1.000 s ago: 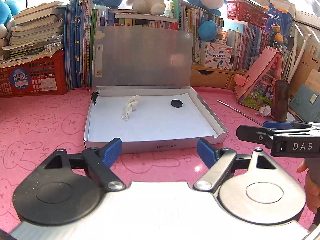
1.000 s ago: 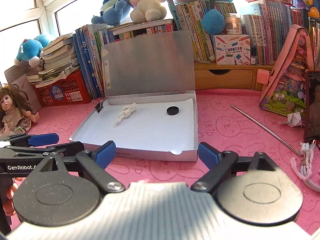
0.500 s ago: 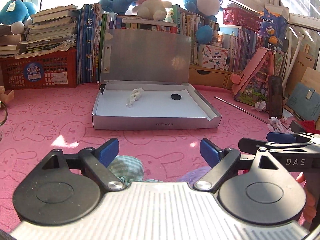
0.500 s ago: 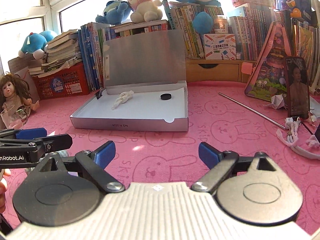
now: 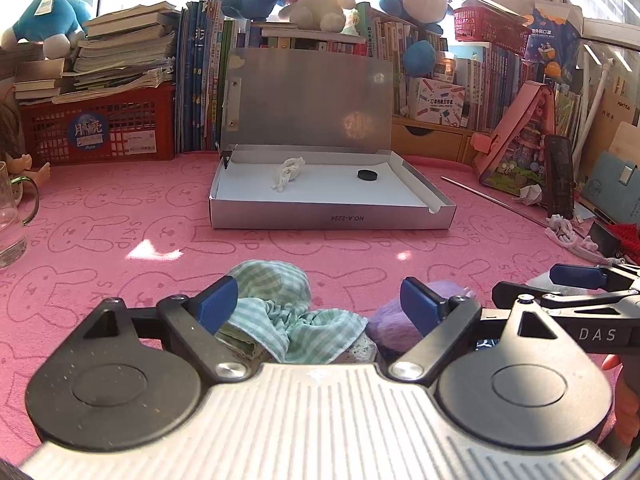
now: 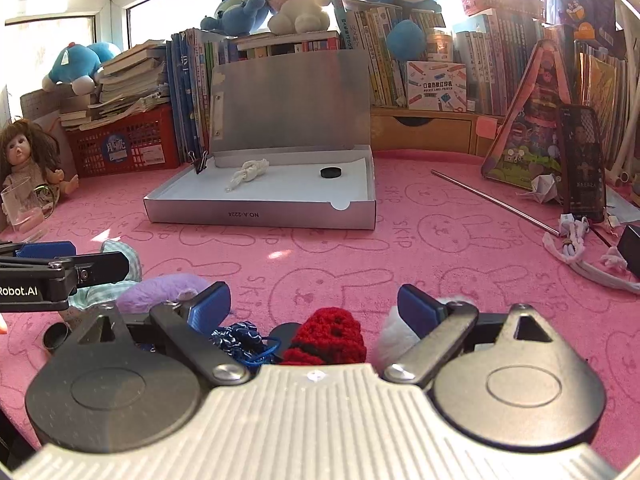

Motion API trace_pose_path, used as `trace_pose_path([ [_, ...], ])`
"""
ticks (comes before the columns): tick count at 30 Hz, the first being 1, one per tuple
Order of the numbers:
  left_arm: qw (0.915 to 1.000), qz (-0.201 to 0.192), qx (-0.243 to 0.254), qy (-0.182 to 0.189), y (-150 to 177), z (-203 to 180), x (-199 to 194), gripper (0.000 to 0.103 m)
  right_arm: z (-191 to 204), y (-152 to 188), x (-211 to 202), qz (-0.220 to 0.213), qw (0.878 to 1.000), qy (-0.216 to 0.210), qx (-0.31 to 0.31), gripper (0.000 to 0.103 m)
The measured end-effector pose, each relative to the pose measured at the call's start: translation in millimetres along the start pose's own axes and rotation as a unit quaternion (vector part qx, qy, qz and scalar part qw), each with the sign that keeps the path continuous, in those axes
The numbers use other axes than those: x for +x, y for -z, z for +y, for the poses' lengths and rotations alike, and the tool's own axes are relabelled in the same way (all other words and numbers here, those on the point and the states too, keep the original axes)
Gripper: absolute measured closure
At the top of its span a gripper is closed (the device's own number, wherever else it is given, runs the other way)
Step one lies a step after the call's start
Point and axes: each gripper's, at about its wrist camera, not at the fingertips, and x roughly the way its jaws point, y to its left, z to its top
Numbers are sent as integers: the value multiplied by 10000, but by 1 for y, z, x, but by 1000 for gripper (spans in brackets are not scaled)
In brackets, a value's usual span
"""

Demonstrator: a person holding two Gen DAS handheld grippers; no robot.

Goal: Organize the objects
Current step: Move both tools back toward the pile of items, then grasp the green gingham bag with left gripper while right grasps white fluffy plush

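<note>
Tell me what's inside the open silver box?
Inside the silver box lie a knotted white rope, a small black disc, and a black binder clip at its back corner. White paper lines the bottom; anything beneath that paper is hidden.

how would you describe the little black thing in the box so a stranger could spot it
Find the open silver box on the pink bunny-print cloth, lid standing up. On its white floor, toward the right, lies a black disc. Its only neighbour there is a knotted white cord.
</note>
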Motion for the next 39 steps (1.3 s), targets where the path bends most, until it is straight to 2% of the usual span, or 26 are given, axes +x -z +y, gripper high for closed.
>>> trace_pose_path([
  [7,9991,-285,121,-276,9,0,-3,10,2,9,-2,18,9999,66,-95,8],
  [13,9992,-227,10,-316,11,6,-2,9,2,10,-9,-135,9995,206,-173,8],
  [17,9996,-205,23,-178,12,11,-4,9,-5,10,-13,-304,9985,434,-109,8],
  [28,9990,-216,-61,-383,12,19,-3,9,-32,14,-8,-291,9939,1055,164,8],
  [32,9988,-108,-108,-461,13,22,0,8,-39,18,-6,-241,9910,1297,218,8],
  [39,9983,161,-153,-542,17,28,11,8,-42,26,-2,-89,9899,1410,123,7],
])
